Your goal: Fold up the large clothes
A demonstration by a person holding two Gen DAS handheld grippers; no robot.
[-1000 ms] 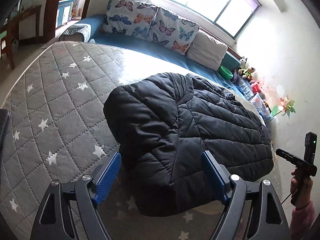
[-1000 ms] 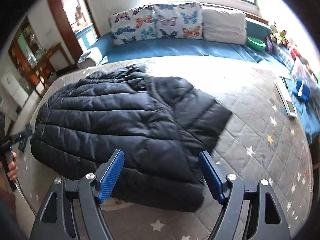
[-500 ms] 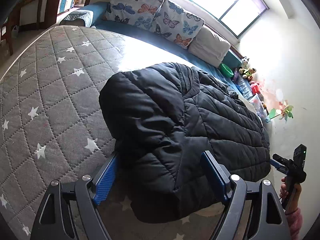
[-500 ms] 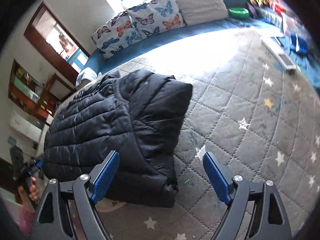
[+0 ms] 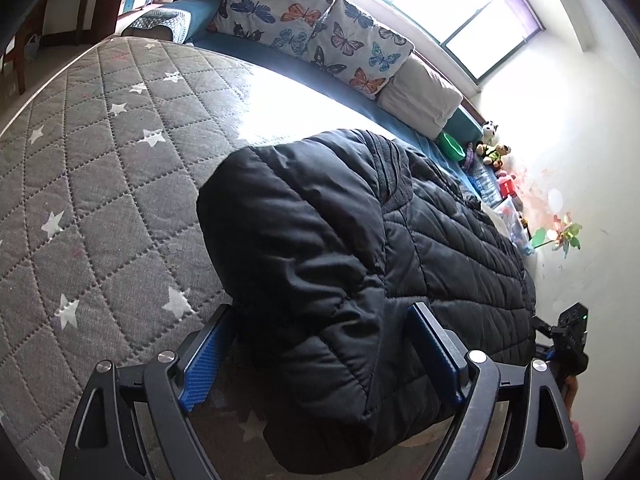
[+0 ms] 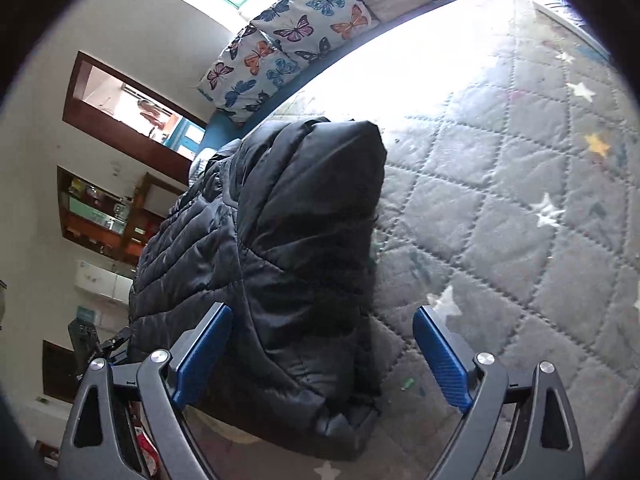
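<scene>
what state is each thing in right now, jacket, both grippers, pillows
black puffer jacket: lying on the quilt, sleeves folded in
left gripper: open, jaws either side of the jacket's near edge
right gripper: open, jaws just widened
butterfly pillows: propped along the window side

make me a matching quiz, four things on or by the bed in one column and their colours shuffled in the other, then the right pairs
Things:
1. jacket
2. bowl
3. mattress
4. plain pillow

Colours:
A. grey with white stars
B. off-white
C. black
D. green

Pairs: 1-C, 2-D, 3-A, 4-B
</scene>
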